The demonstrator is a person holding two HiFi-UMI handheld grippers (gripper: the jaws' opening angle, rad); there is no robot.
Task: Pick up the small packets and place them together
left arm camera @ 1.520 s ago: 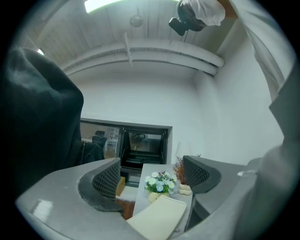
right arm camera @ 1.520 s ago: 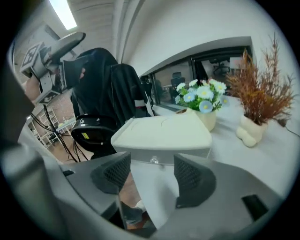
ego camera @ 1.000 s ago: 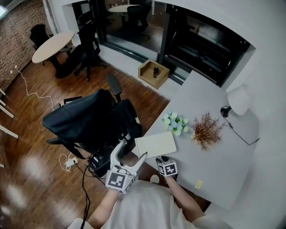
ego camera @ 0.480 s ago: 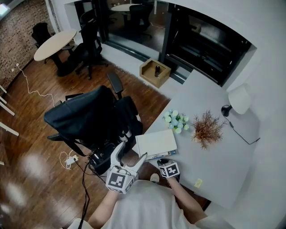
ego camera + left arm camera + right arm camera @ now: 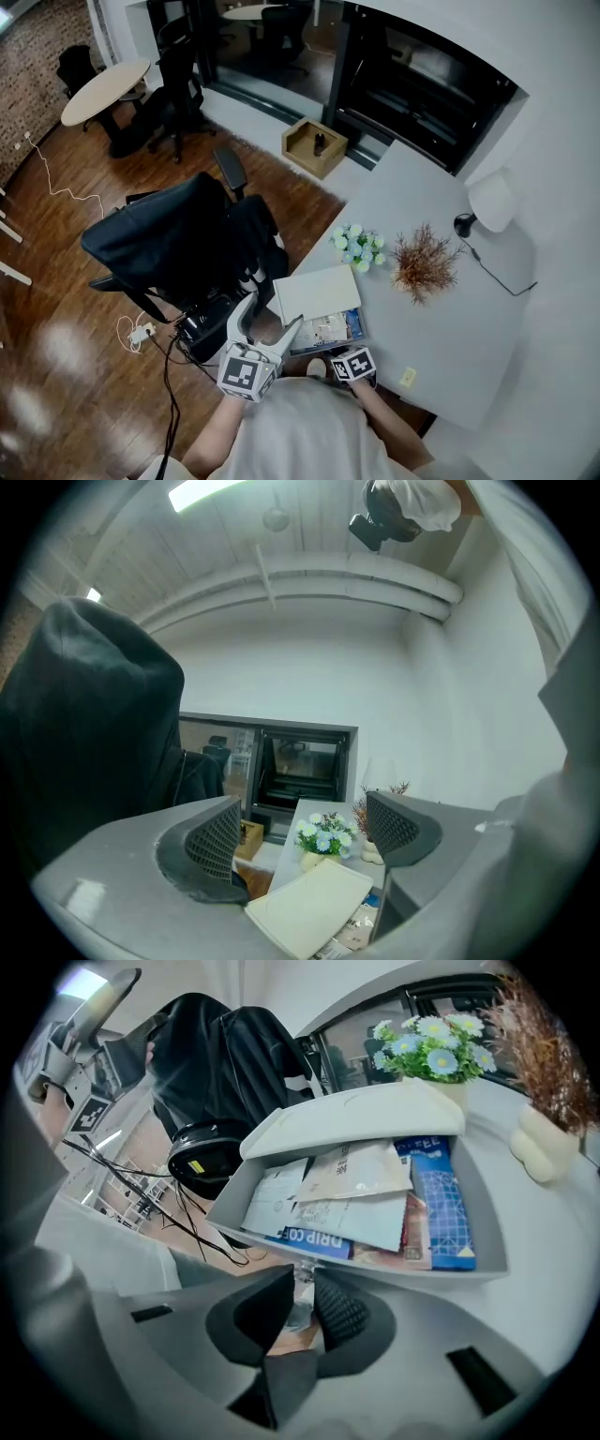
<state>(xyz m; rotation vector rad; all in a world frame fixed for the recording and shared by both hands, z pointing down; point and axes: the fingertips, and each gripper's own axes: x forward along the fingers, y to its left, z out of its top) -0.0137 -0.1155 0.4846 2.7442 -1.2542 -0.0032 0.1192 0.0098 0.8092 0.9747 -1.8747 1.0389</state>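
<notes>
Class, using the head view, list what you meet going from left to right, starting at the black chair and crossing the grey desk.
black chair → flowers → dried plant → white lamp

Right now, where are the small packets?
In the right gripper view, the packets lie in the open drawer under the cream lid, just ahead of the right gripper, flowers behind.

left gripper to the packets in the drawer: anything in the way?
Partly. The white lid overhangs the far part of the drawer and covers the packets' far ends. Nothing visible stands between their exposed near ends and the open left gripper.
</notes>
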